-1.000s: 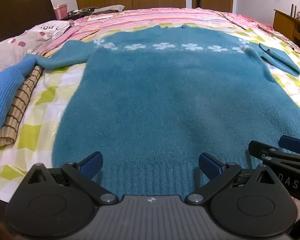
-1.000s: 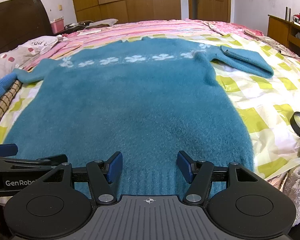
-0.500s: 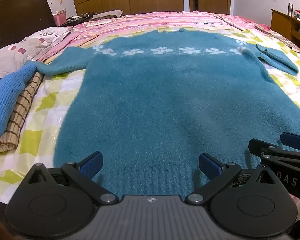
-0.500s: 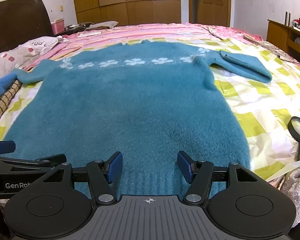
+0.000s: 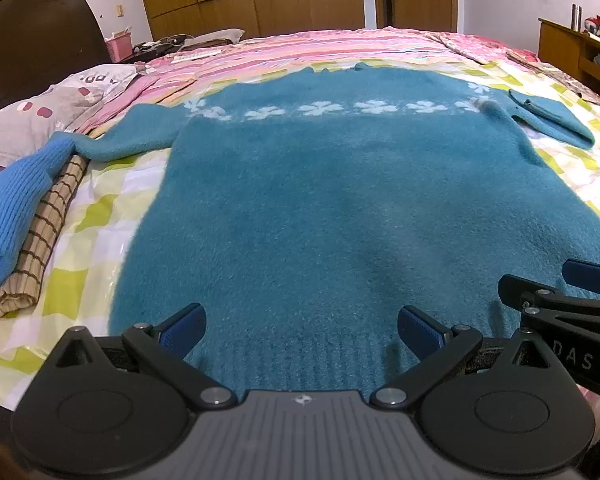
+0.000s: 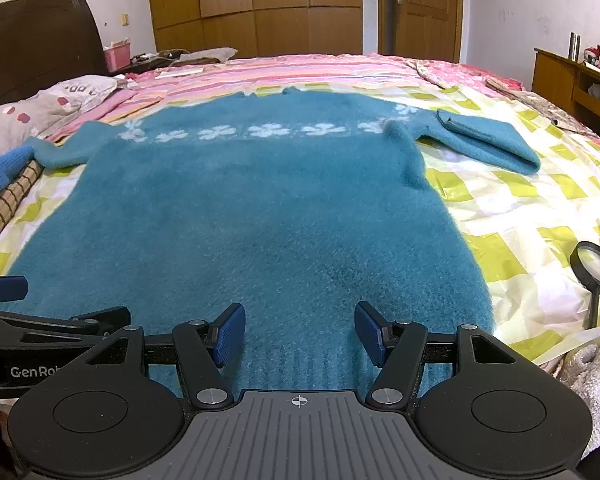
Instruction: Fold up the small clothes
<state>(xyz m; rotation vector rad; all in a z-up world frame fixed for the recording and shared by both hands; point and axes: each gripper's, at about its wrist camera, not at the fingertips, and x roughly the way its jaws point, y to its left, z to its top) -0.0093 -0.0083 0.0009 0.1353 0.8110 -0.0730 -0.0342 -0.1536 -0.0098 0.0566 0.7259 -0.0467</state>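
A teal fuzzy sweater [image 5: 340, 208] with a row of white flowers lies flat on the bed, hem toward me; it also shows in the right wrist view [image 6: 252, 216]. Its right sleeve [image 6: 488, 140] is folded over; its left sleeve [image 5: 136, 136] stretches to the left. My left gripper [image 5: 302, 330] is open and empty, hovering just above the ribbed hem. My right gripper [image 6: 300, 332] is open and empty, over the hem to the right of the left one. Each gripper's side shows in the other's view.
A folded bright blue knit [image 5: 12, 208] lies on a checked brown cloth [image 5: 48, 232] at the left bed edge. Pillows [image 5: 60, 104] sit at the far left. A magnifying glass [image 6: 594, 272] and a white towel [image 6: 592, 376] lie at the right. A wooden dresser [image 6: 572, 76] stands right.
Both grippers have risen and tilted slightly, so more of the far room shows. The sweater has not moved and both grippers stay open.
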